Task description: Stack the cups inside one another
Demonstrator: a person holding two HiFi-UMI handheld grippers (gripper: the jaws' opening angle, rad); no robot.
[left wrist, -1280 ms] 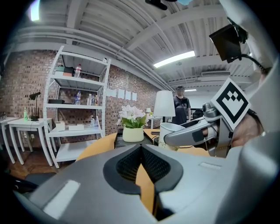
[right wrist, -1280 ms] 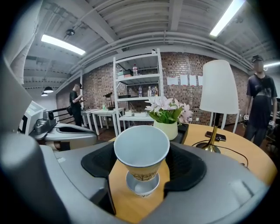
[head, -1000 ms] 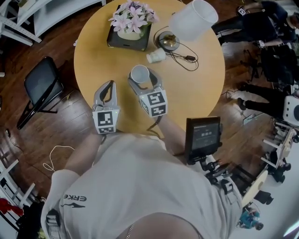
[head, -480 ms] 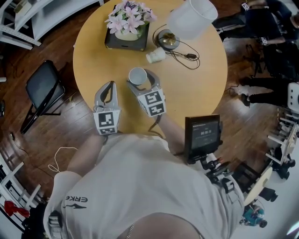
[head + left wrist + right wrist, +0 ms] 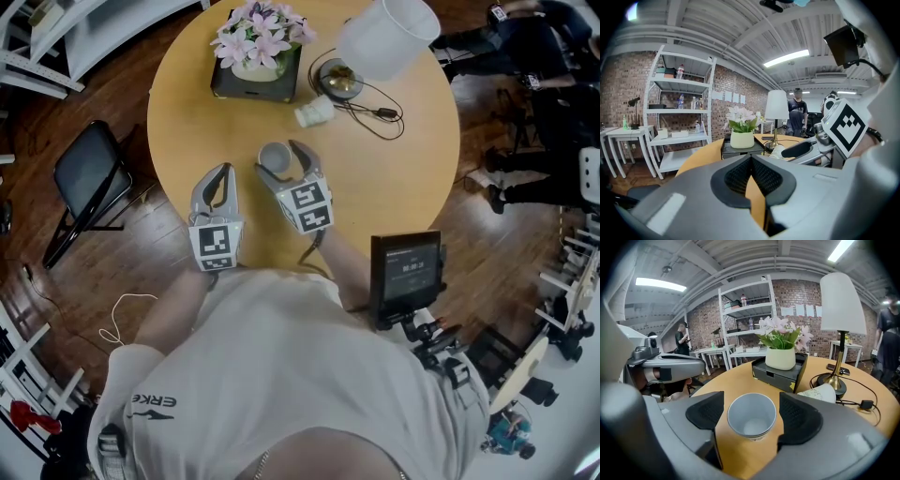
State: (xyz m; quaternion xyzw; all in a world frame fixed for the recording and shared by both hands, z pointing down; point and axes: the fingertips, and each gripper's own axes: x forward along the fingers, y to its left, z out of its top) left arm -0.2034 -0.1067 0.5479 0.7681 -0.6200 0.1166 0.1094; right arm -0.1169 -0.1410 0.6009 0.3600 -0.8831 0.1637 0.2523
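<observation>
A white paper cup (image 5: pixel 275 157) stands upright on the round wooden table (image 5: pixel 394 178), between the jaws of my right gripper (image 5: pixel 280 159). In the right gripper view the cup (image 5: pixel 751 416) sits between the two black pads (image 5: pixel 705 411) with a gap on each side. The jaws are opening. A second white cup (image 5: pixel 313 112) lies on its side farther back, beside the lamp base. My left gripper (image 5: pixel 221 172) rests near the table's front left edge, shut with nothing in it (image 5: pixel 751 173).
A flower pot on a black box (image 5: pixel 261 56) stands at the back of the table, with a white-shaded lamp (image 5: pixel 386 37), its brass base (image 5: pixel 337 82) and a cable to the right. A black chair (image 5: pixel 89 173) stands left of the table, a screen on a stand (image 5: pixel 408 272) at my right.
My right gripper has sunk a little with the cup, which now stands on the table. Its jaws have spread slightly wider. The left gripper has not moved.
</observation>
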